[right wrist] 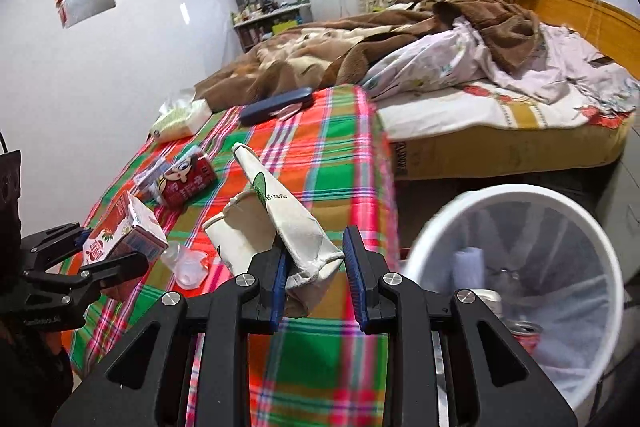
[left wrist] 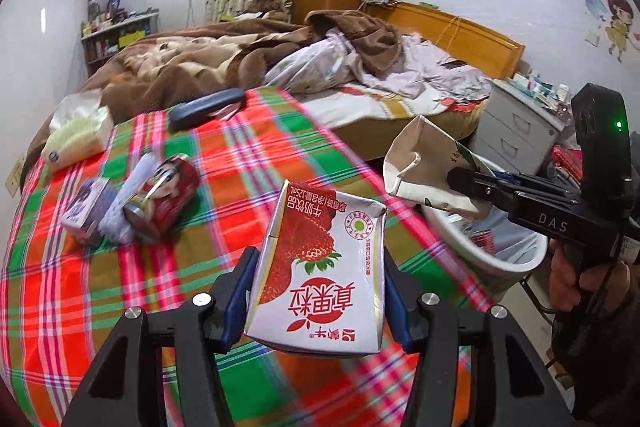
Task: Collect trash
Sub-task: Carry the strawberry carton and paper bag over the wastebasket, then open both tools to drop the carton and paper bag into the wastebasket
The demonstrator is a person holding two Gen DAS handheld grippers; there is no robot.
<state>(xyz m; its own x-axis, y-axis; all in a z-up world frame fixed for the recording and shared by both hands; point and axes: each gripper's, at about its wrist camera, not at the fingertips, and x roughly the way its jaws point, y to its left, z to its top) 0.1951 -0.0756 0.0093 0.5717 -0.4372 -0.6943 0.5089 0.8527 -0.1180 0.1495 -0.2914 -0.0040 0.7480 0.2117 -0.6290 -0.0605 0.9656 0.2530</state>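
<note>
My left gripper (left wrist: 316, 301) is shut on a strawberry milk carton (left wrist: 320, 267) and holds it above the plaid tablecloth (left wrist: 248, 163); it also shows in the right wrist view (right wrist: 120, 231). My right gripper (right wrist: 318, 267) is shut on a flattened white paper cup (right wrist: 288, 211), also seen from the left wrist view (left wrist: 428, 167) over the white trash bin (left wrist: 516, 259). The bin (right wrist: 436, 227) stands right of the table and holds cans. A red can (left wrist: 168, 195) and a small carton (left wrist: 86, 207) lie on the cloth.
A tissue pack (left wrist: 78, 135) and a dark blue case (left wrist: 206, 109) lie at the table's far side. A crushed clear plastic cup (right wrist: 188, 263) and another white paper cup (right wrist: 236, 239) lie near the front. A bed (left wrist: 360, 67) with blankets stands behind; a white nightstand (left wrist: 516, 127) sits right.
</note>
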